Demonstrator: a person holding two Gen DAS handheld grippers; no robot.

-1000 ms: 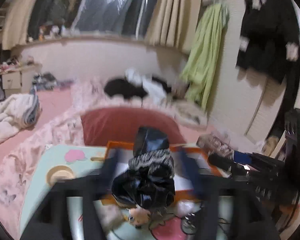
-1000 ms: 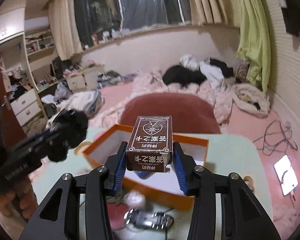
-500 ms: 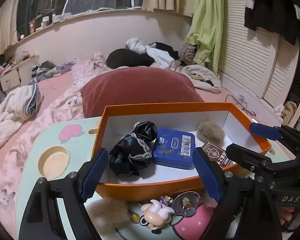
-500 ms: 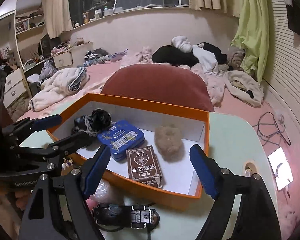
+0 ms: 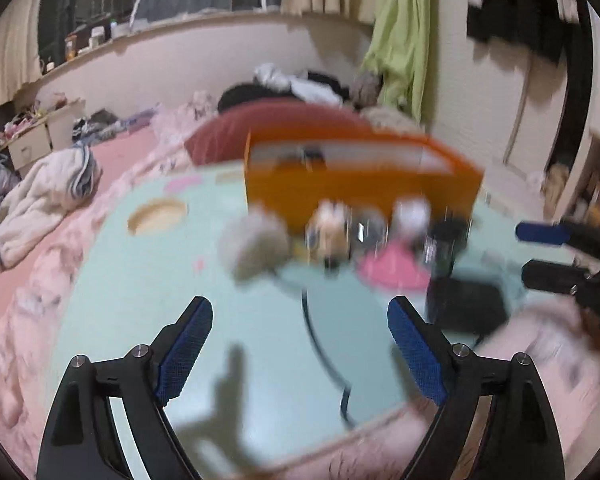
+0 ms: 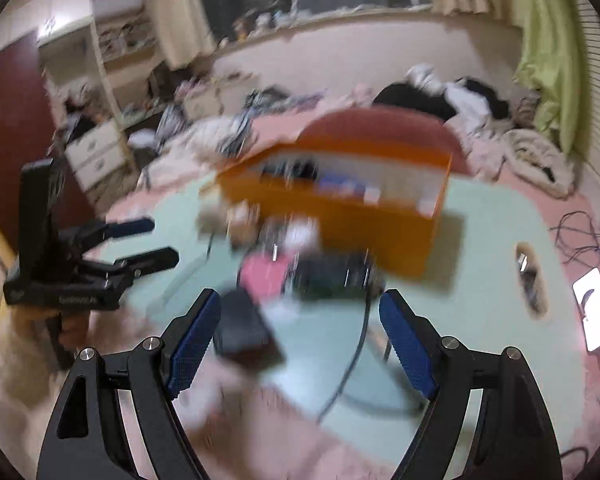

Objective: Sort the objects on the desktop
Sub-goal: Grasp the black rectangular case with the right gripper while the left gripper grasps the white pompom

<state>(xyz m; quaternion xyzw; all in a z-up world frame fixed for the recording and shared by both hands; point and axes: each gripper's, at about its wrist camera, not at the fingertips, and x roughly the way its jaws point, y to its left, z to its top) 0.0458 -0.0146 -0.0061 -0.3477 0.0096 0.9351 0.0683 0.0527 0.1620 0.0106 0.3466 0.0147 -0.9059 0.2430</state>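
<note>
Your orange open-topped cardboard box (image 5: 360, 196) sits at the far side of the pale green bench (image 5: 172, 320), and a second ago both hand-held grippers were directly over it; now they have drawn back to the near edge, so the drop-offs are done and you are lining up for the next item. The box shows dark and blue shapes inside in the right wrist view, too blurred to name. Touching or just beside its near wall lies the unsorted cluster: a grey fluffy pompom (image 5: 256, 248), a small tan figurine keychain (image 5: 330, 232), a pink flat piece (image 5: 394, 268) and a black rectangular block (image 5: 466, 306) with a dark cable (image 5: 320, 344) trailing toward you. Your left hand-held gripper (image 5: 300, 344) is spread wide and holds nothing; your right hand-held gripper (image 6: 300, 334) is equally wide and empty.
</note>
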